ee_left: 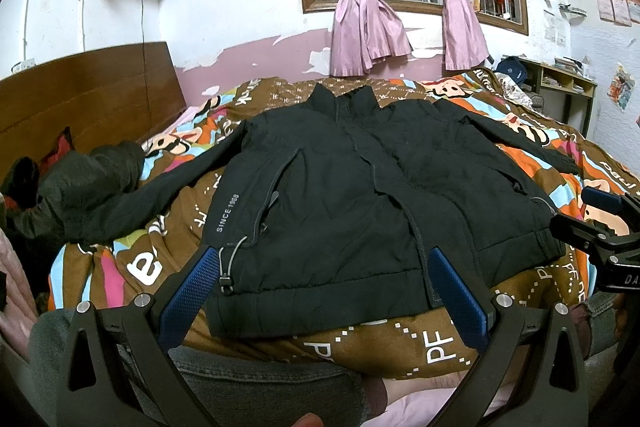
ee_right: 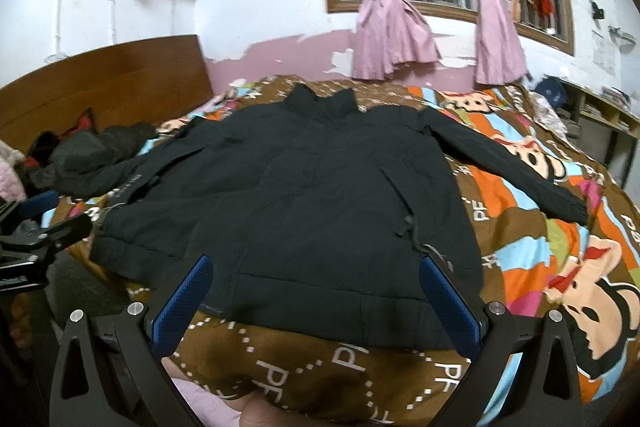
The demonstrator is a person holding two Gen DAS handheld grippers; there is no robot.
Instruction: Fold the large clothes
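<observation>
Beyond both open tools (ee_left: 324, 259) (ee_right: 316, 267), black jacket (ee_left: 360, 195) flat on quilt (ee_right: 520, 195)

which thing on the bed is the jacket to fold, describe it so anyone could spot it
On the bed with the cartoon quilt, look at the middle, below the window. The jacket lies flat there, front up, collar toward the wall, sleeves spread. Unlike the crumpled dark heap by the headboard, it is spread out and reads "SINCE 1988" near one pocket.

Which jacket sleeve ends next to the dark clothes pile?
The left-side sleeve of the black jacket: its cuff reaches the dark clothes pile by the headboard. The other sleeve lies on bare quilt.
</observation>
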